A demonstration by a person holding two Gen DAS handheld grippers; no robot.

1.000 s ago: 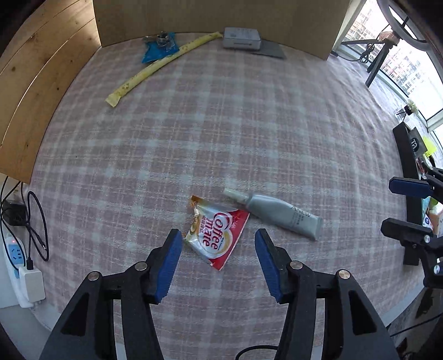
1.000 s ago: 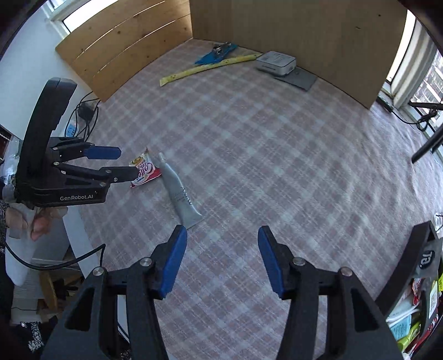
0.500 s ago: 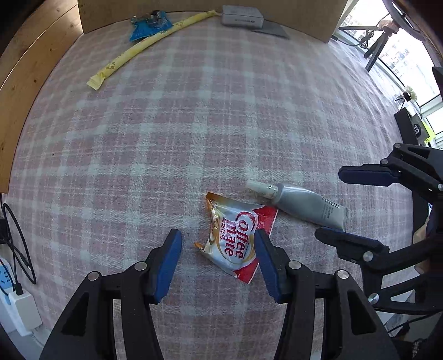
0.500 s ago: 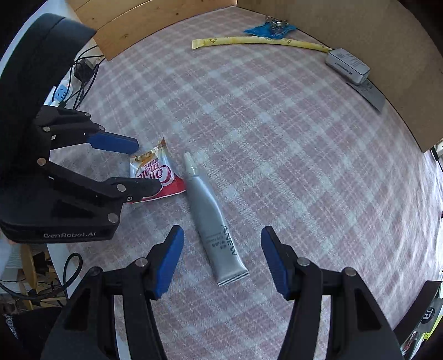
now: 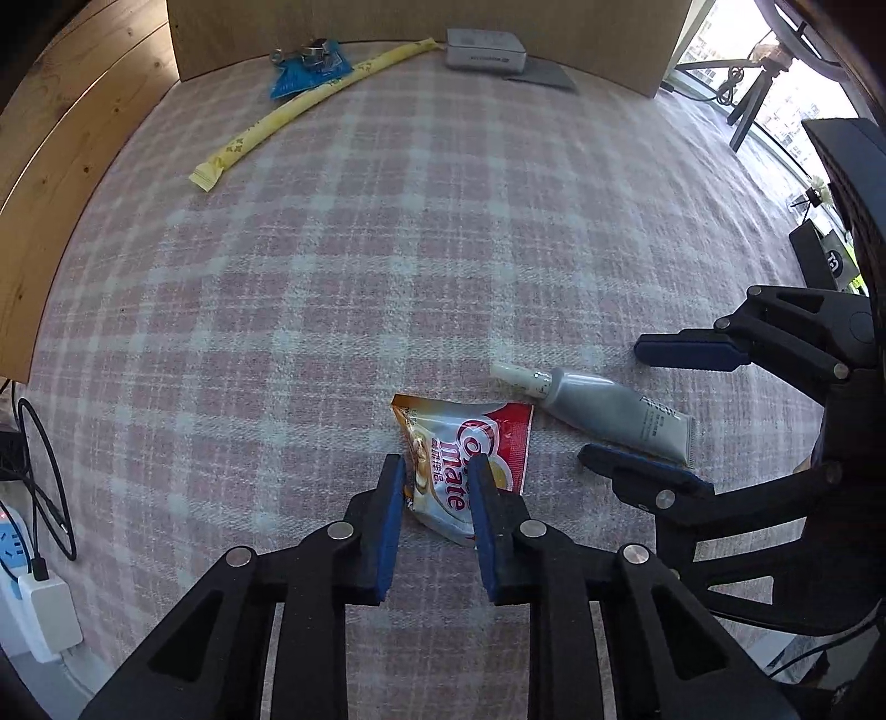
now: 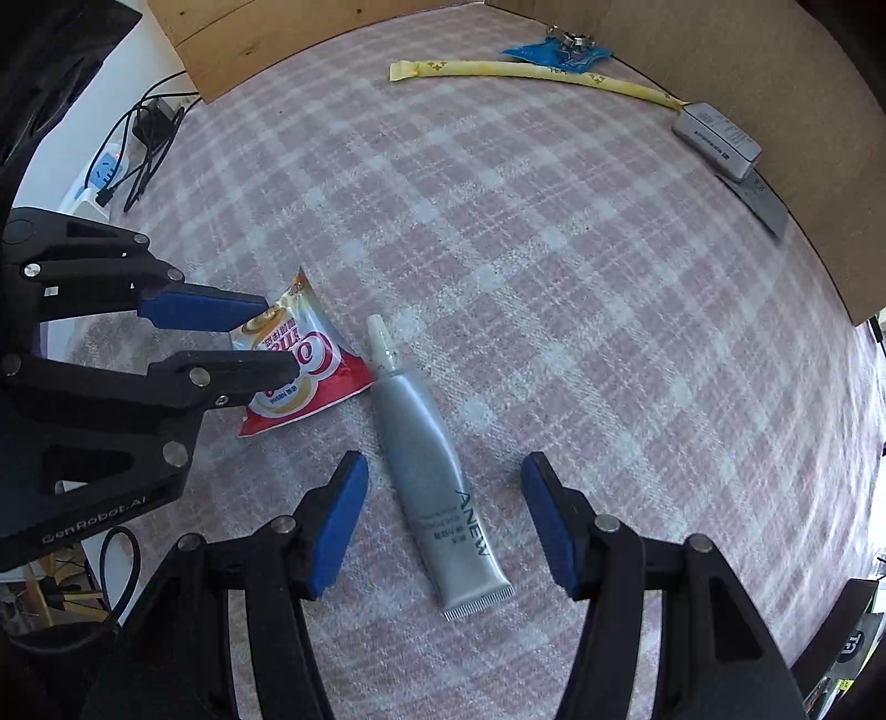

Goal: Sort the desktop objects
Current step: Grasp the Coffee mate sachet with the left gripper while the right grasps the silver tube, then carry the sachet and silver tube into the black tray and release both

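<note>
A red and white Coffee mate sachet (image 5: 470, 432) lies on the pink plaid cloth (image 5: 387, 249). My left gripper (image 5: 437, 465) points down at it, its jaws closing, and the blue pads pinch the sachet's near end, which bunches up between them. From the right wrist view the same sachet (image 6: 310, 360) sits between the left gripper's fingers (image 6: 279, 332). A grey ANEW tube (image 6: 410, 410) with a white cap lies just right of the sachet. My right gripper (image 6: 443, 462) straddles the tube, jaws closing, but its pads stand clear of it on both sides.
At the far edge lie a long yellow stick pack (image 5: 310, 99), a blue packet (image 5: 307, 66) with metal parts on it, a grey box (image 5: 484, 50) and a dark flat card (image 5: 542, 75). Wooden boards wall the back and left. A power strip (image 5: 33, 581) with cables sits off the left edge.
The left jaws have narrowed from wide apart onto the sachet, which now bunches between them. The right gripper has come down over the tube and settled astride it.
</note>
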